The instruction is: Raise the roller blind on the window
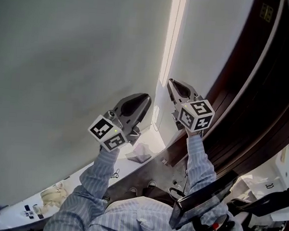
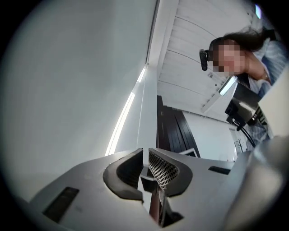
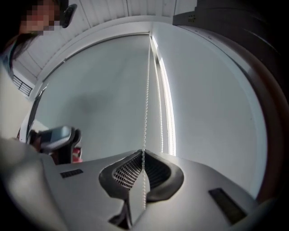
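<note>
Right gripper (image 3: 142, 159) clamps one bead chain (image 3: 146, 90) running vertical along the right edge of one blind (image 3: 95, 94) hanging lowered ahead; left gripper (image 2: 145, 155), second of two, closed on nothing.

pale grey roller blind (image 1: 64, 56) — white bead chain (image 3: 146, 113) — blue-striped sleeve (image 1: 200, 162)

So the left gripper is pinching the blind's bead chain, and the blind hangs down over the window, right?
No, the right gripper pinches the bead chain, as the right gripper view shows; the left gripper is shut on nothing. The blind does hang down over the window.
</note>
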Motion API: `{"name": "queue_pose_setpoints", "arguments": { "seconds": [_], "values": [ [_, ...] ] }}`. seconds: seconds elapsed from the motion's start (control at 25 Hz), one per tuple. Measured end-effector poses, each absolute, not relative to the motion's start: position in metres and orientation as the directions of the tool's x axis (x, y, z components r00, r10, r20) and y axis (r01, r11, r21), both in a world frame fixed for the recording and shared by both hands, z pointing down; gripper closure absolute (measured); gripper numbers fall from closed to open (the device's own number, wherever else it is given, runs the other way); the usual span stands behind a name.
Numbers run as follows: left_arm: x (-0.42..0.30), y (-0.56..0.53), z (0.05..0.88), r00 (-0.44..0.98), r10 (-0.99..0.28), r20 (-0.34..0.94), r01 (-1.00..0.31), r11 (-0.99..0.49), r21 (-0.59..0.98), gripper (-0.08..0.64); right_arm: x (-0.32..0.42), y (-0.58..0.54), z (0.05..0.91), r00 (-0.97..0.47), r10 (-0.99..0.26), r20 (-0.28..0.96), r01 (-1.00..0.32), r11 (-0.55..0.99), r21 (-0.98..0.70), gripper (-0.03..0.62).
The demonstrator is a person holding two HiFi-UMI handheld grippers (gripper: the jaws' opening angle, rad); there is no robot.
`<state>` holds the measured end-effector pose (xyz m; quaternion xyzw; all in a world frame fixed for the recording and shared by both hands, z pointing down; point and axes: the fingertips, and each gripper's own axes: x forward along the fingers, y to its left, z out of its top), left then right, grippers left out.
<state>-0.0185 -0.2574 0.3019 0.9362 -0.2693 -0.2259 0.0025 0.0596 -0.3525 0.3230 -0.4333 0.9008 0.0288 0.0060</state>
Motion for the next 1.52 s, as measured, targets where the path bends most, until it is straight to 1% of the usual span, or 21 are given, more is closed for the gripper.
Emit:
{"name": "queue_pose_setpoints", "arguments": {
  "seconds": [0.04, 0.08, 0.16, 0.2, 0.28, 0.36, 0.48, 0.68, 0.8, 0.84, 0.88, 0.92, 1.0, 1.12, 1.24, 1.32, 1.4, 1.52],
  "values": [
    [-0.011, -0.262, 0.286, 0.764, -0.482, -0.429, -0.486, -0.867, 0.109, 0.538, 0.059, -0.349, 0.323, -0.624, -0.781, -0.04, -0.781, 0.622, 0.052, 0.575],
    [-0.003, -0.268, 0.272, 0.778, -0.463, -0.425, -0.476, -0.876, 0.083, 0.511, 0.058, -0.346, 0.323, -0.625, -0.779, -0.045, -0.78, 0.624, 0.047, 0.575],
    [0.016, -0.279, 0.255, 0.815, -0.432, -0.386, -0.461, -0.887, 0.021, 0.456, 0.056, -0.341, 0.323, -0.631, -0.774, -0.057, -0.776, 0.631, 0.025, 0.575],
    [0.025, -0.285, 0.25, 0.833, -0.42, -0.359, -0.451, -0.893, -0.002, 0.445, 0.056, -0.339, 0.323, -0.631, -0.774, -0.061, -0.776, 0.631, 0.019, 0.576],
    [0.04, -0.294, 0.246, 0.86, -0.4, -0.318, -0.425, -0.905, -0.011, 0.437, 0.057, -0.336, 0.323, -0.625, -0.778, -0.071, -0.78, 0.626, 0.009, 0.577],
    [0.047, -0.298, 0.244, 0.869, -0.387, -0.307, -0.405, -0.914, 0.006, 0.437, 0.059, -0.333, 0.323, -0.621, -0.778, -0.093, -0.781, 0.624, -0.013, 0.577],
    [0.053, -0.3, 0.24, 0.869, -0.386, -0.311, -0.401, -0.916, 0.016, 0.437, 0.061, -0.326, 0.323, -0.624, -0.772, -0.12, -0.774, 0.632, -0.044, 0.577],
    [0.066, -0.314, 0.215, 0.852, -0.403, -0.334, -0.424, -0.905, 0.009, 0.437, 0.063, -0.322, 0.322, -0.62, -0.778, -0.103, -0.781, 0.624, -0.008, 0.577],
    [0.077, -0.317, 0.194, 0.854, -0.383, -0.353, -0.413, -0.911, -0.01, 0.445, 0.066, -0.32, 0.322, -0.619, -0.778, -0.105, -0.782, 0.623, -0.008, 0.577],
    [0.08, -0.316, 0.189, 0.855, -0.377, -0.356, -0.41, -0.912, -0.019, 0.465, 0.067, -0.319, 0.321, -0.619, -0.778, -0.107, -0.782, 0.623, -0.007, 0.577],
    [0.082, -0.316, 0.185, 0.856, -0.374, -0.356, -0.41, -0.912, -0.028, 0.514, 0.067, -0.318, 0.321, -0.618, -0.779, -0.108, -0.783, 0.622, -0.005, 0.577],
    [0.084, -0.317, 0.183, 0.857, -0.375, -0.353, -0.411, -0.911, -0.031, 0.54, 0.068, -0.317, 0.321, -0.617, -0.779, -0.11, -0.784, 0.621, -0.002, 0.577],
    [0.084, -0.321, 0.183, 0.853, -0.376, -0.362, -0.404, -0.915, -0.004, 0.546, 0.071, -0.316, 0.321, -0.613, -0.782, -0.113, -0.787, 0.617, 0.001, 0.577],
    [0.081, -0.326, 0.187, 0.832, -0.377, -0.408, -0.39, -0.919, 0.053, 0.551, 0.075, -0.317, 0.324, -0.611, -0.783, -0.113, -0.788, 0.616, -0.004, 0.577],
    [0.08, -0.326, 0.193, 0.814, -0.395, -0.426, -0.427, -0.904, 0.023, 0.551, 0.075, -0.316, 0.329, -0.598, -0.793, -0.116, -0.798, 0.603, -0.002, 0.577],
    [0.079, -0.328, 0.198, 0.805, -0.405, -0.433, -0.432, -0.901, 0.04, 0.551, 0.074, -0.317, 0.333, -0.575, -0.811, -0.111, -0.817, 0.576, 0.023, 0.577],
    [0.078, -0.332, 0.207, 0.801, -0.417, -0.43, -0.436, -0.898, 0.058, 0.551, 0.072, -0.319, 0.342, -0.56, -0.823, -0.093, -0.828, 0.559, 0.045, 0.577],
    [0.077, -0.338, 0.23, 0.801, -0.446, -0.399, -0.462, -0.885, 0.062, 0.551, 0.069, -0.324, 0.365, -0.558, -0.828, -0.057, -0.829, 0.558, 0.016, 0.577]
  ]
}}
